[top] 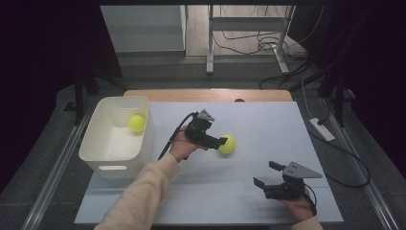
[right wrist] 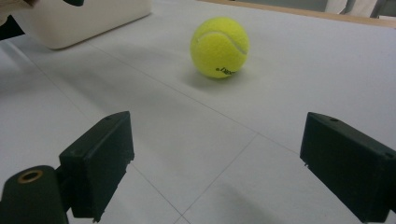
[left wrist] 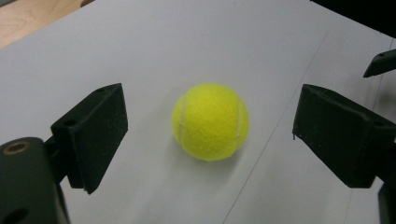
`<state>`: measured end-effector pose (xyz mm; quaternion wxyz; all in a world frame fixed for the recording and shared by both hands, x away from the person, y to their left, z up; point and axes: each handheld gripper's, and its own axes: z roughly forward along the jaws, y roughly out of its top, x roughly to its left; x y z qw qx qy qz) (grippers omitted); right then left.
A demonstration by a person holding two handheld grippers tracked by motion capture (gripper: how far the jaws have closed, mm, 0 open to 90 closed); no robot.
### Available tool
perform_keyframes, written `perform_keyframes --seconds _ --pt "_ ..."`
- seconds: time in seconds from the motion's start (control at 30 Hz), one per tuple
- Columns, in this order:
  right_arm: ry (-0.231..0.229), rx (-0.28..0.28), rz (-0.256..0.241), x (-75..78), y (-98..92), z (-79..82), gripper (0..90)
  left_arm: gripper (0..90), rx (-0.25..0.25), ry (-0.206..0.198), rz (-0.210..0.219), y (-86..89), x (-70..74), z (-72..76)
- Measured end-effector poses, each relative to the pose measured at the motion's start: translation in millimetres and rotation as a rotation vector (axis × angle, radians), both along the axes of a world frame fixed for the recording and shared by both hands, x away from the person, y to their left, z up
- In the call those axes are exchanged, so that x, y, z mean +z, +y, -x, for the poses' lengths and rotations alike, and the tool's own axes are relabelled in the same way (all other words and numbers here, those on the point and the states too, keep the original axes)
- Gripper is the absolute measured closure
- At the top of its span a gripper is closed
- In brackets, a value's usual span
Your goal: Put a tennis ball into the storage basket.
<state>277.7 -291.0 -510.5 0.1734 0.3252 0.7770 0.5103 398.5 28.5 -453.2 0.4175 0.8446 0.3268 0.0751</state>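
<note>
Tennis ball (right wrist: 219, 46) — black print, unreadable.

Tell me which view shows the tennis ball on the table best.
The left gripper view: the tennis ball sits large and sharp between the open left tongs. The right gripper view shows it farther off; the high view shows it small, beside those tongs.

The counter (top: 268, 115) is covered by a white sheet with faint crease lines, and a strip of bare wood shows along its far edge. A yellow tennis ball (top: 227, 144) rests near the middle. A white plastic bin (top: 103, 158) stands at the left edge.
</note>
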Motion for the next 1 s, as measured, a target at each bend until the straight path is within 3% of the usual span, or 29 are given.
perform_keyframes --seconds 1.0 --pt "0.004 -0.004 -0.008 -0.1 -0.9 -0.3 9.9 10.4 -0.019 0.058 -0.053 -21.8 -22.0 -14.0"
